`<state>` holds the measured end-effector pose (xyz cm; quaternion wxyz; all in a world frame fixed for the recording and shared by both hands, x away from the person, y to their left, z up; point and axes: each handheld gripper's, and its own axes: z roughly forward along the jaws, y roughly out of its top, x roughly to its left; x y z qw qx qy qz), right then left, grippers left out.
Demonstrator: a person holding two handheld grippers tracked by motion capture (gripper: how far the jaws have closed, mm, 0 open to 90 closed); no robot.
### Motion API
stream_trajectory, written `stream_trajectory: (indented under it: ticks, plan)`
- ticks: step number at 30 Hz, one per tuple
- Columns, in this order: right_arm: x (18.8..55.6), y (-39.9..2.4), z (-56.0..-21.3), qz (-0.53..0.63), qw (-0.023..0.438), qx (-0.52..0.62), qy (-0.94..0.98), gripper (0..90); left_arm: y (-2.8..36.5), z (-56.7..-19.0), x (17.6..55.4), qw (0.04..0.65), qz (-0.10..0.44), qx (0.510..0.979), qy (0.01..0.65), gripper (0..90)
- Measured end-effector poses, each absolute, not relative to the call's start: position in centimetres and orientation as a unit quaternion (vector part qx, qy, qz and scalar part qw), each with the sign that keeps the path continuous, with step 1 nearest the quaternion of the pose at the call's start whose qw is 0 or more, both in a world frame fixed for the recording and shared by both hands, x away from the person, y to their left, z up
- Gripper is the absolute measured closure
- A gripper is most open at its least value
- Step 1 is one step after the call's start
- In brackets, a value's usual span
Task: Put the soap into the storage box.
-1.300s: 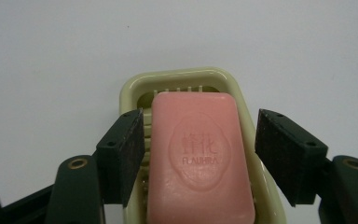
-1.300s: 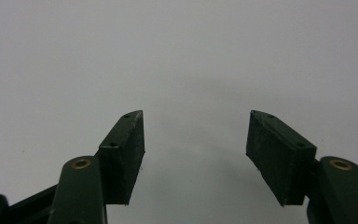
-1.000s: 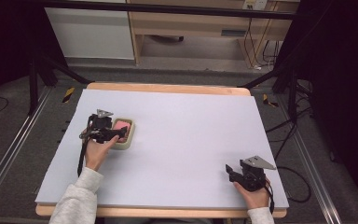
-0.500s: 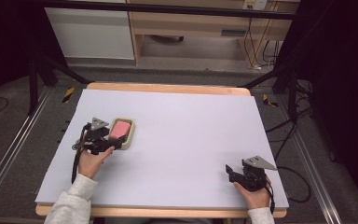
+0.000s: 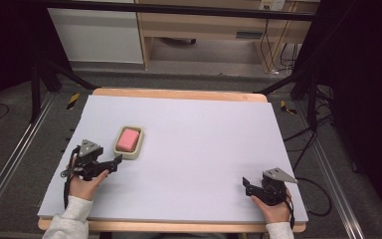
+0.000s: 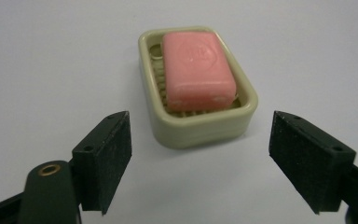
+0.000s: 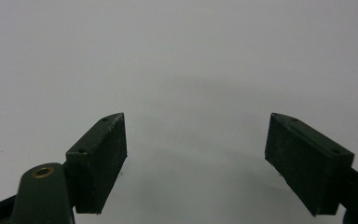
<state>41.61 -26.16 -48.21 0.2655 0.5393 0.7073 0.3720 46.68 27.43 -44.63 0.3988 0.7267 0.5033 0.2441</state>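
Since the earlier frames your left hand-held gripper (image 5: 114, 160) has drawn back from the soap dish (image 5: 129, 148), which has stayed where it was on the desk (image 5: 204, 144), and its jaws have just been opening with nothing between them. They now stand wide apart and bare; the dish sits just ahead of them, centred between the pads (image 6: 109, 156) but not touching either. The pink soap bar (image 6: 196, 69) lies flat in the dish, slightly askew toward the far right corner.

Your right hand-held gripper (image 5: 247, 185) rests near the desk's front edge, well apart from the dish, and its jaws have also just been opening onto bare desk; they stand wide apart, holding nothing.

If you reach in again, watch the near rim: the dish looks light and unanchored, so a pad that clips its wall would probably slide it or tip the bar out. A low approach could also scrape the desk.
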Motion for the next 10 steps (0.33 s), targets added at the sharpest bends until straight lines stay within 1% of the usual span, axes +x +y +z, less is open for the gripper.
stream_trajectory:
  ticks: [5,10]
  plan:
    - [41.5,-26.2,-48.2,0.369,0.264,0.545,0.705,21.5,28.8,-45.5,45.9,0.388,0.246,0.724,0.514,20.6]
    - [41.5,-26.3,-48.2,0.368,0.266,0.547,0.704,22.0,30.3,-45.8,45.2,0.389,0.248,0.712,0.529,20.6]
